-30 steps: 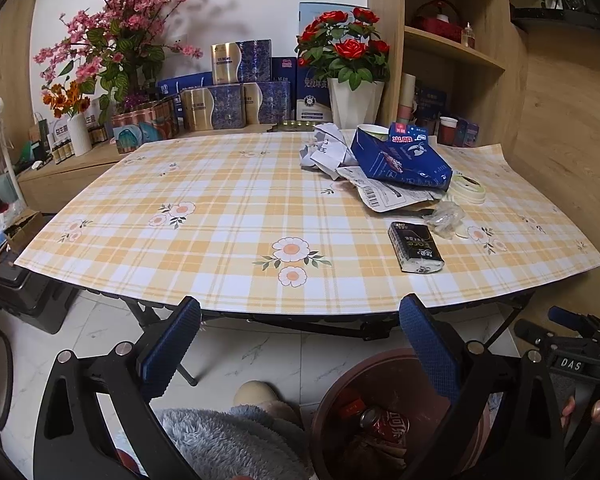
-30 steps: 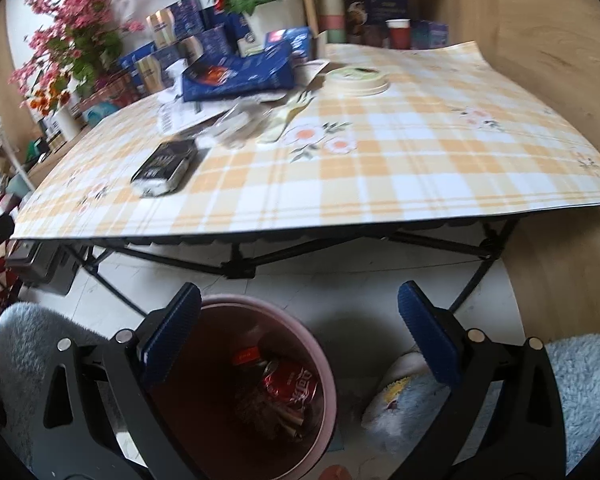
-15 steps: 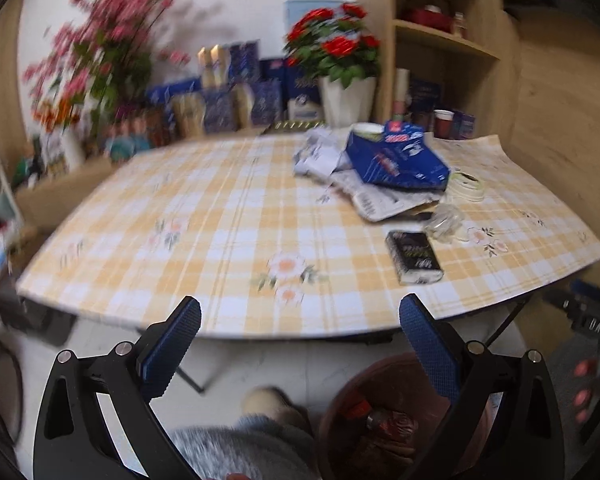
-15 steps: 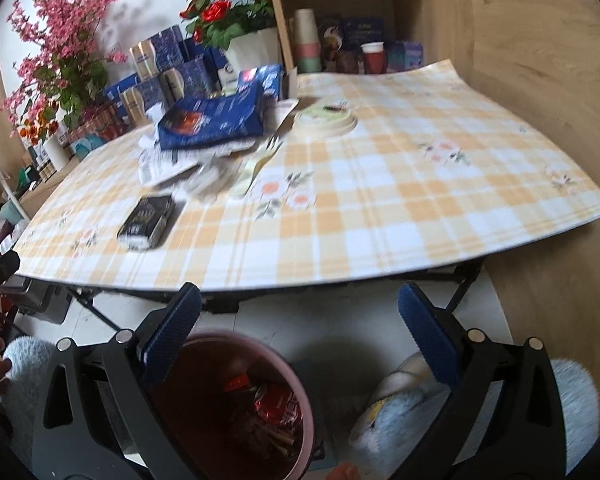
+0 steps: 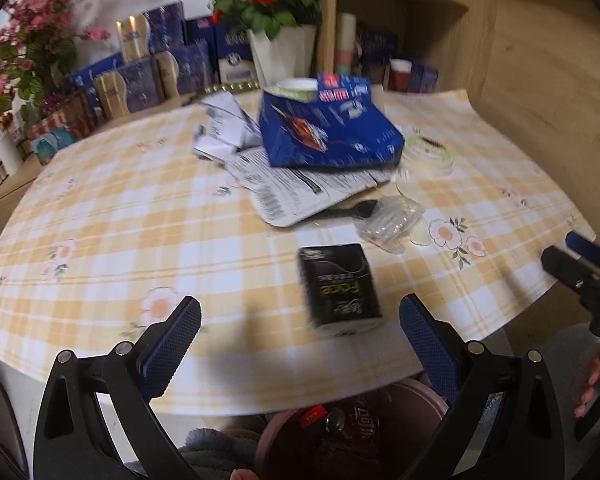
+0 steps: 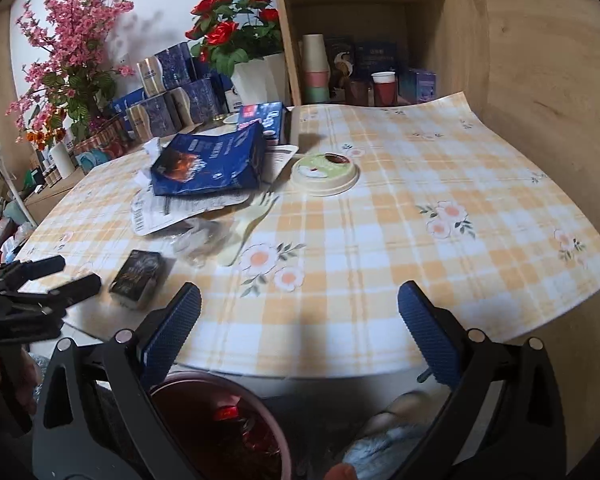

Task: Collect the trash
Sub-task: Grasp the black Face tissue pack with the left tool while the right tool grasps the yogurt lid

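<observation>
A black box [image 5: 342, 286] lies near the front edge of the checked table [image 5: 140, 216], just ahead of my open left gripper [image 5: 300, 344], which holds nothing. Behind it sit crumpled clear plastic [image 5: 392, 220], printed papers [image 5: 296, 188], a blue packet [image 5: 328, 132] and a round lid [image 5: 430, 154]. In the right wrist view my open right gripper [image 6: 299, 334] hovers over the table's front edge, empty; the black box [image 6: 138, 278], a pale plastic fork [image 6: 246, 228], the blue packet [image 6: 212, 164] and the lid [image 6: 324, 172] lie ahead. The brown bin [image 6: 220, 428] with a red can stands below.
Flower pots [image 5: 280, 36], blue boxes [image 5: 156, 64] and a wooden shelf [image 6: 364, 40] with cups line the far side. A wooden wall [image 6: 548, 80] closes the right. The bin [image 5: 352, 436] sits on the floor under the table's front edge, beside fluffy slippers [image 6: 388, 444].
Both grippers have risen and moved forward over the table's front edge. The left one now sits close to the black box. Both stay open.
</observation>
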A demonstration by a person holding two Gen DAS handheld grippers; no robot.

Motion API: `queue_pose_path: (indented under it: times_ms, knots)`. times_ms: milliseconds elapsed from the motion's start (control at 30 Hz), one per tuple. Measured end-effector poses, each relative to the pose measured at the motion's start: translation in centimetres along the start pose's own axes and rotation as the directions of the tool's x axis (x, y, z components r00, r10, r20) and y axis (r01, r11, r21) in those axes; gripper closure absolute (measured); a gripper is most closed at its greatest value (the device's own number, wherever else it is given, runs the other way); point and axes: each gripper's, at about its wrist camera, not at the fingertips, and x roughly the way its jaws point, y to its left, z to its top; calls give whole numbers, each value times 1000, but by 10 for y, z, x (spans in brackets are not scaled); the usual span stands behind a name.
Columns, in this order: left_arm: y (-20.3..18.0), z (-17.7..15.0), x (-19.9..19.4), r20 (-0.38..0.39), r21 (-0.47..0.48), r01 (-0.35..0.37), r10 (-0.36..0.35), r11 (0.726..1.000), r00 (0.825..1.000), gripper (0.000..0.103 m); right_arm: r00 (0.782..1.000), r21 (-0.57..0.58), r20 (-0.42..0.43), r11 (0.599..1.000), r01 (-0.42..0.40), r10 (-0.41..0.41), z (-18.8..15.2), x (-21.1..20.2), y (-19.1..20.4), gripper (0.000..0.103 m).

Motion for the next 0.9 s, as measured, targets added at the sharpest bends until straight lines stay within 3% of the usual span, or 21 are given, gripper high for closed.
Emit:
queue_pose_path:
  times_ms: [333,400,500,733,900]
  knots:
    - [-17,11,48,-64,34,-66,68,997,996,8,999,27,-17,999,42,-41,13,21,-25,6]
    - [-17,9,52,-72,43,-57,60,997,996,34,999,43,-22,999,32,-31,20,27,-33,6]
    - [-10,6,51,-63,19,0,2,1000,998,59,999,26,-36,1000,9,-8,34,40,-37,6]
    - [9,4,50,-28,-57,31,-33,998,999,60,998,-102,-65,995,4,-11,83,97,-33,6]
    - [5,3,50,-13,-52,17,-17,999,1000,59,988,-182,-146,983,16,-43,103,154,-27,6]
